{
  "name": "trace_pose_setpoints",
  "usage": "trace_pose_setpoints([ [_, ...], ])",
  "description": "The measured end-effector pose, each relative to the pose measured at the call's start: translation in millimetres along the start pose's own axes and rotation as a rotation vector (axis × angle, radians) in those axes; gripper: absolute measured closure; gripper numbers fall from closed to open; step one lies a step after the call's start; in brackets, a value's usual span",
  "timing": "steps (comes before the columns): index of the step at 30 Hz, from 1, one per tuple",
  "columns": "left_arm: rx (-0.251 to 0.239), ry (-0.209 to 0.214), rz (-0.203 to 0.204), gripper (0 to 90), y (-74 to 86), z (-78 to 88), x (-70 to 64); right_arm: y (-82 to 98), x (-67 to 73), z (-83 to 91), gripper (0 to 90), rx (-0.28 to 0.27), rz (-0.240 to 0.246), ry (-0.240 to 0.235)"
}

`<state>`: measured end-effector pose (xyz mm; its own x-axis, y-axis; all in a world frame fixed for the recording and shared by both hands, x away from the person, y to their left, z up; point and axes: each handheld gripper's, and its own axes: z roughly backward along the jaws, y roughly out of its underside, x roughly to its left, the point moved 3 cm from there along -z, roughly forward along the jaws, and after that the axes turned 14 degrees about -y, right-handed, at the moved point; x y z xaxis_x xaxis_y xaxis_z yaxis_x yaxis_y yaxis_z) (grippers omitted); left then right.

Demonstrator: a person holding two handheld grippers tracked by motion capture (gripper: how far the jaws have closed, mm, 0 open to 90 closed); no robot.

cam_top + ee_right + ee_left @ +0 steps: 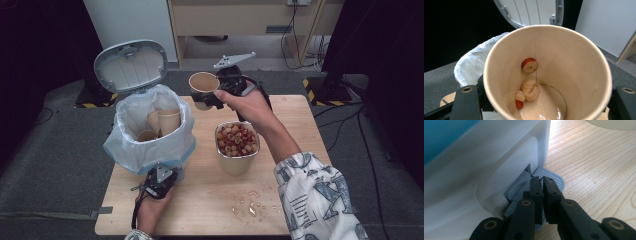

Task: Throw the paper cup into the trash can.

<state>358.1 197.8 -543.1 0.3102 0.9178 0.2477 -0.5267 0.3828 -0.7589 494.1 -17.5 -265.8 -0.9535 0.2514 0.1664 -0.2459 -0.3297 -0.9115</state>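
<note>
Right tongs (209,98) pinched a paper cup (203,83), arm stretched past the bench's (290,107) far edge beside the open bin (150,135). Left tongs (541,185), pressed together, pushed down its pedal (551,178).

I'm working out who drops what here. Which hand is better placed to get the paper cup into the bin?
The right. The right gripper already holds the paper cup raised beside the open bin, with scraps stuck inside. The left gripper is low at the bin's base, jaws shut on the pedal.

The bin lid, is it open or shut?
Open: the bin lid stands up behind the bag-lined bin, with paper cups inside.
</note>
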Motion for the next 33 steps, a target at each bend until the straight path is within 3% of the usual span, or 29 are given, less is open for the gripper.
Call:
trace_pose_setpoints([
  [33, 0.0, 0.001, 0.002, 85.4, 0.1, 0.0, 0.2, -6.8, 34.2, -94.9, 28.1, 0.028, -0.009, -0.102],
])
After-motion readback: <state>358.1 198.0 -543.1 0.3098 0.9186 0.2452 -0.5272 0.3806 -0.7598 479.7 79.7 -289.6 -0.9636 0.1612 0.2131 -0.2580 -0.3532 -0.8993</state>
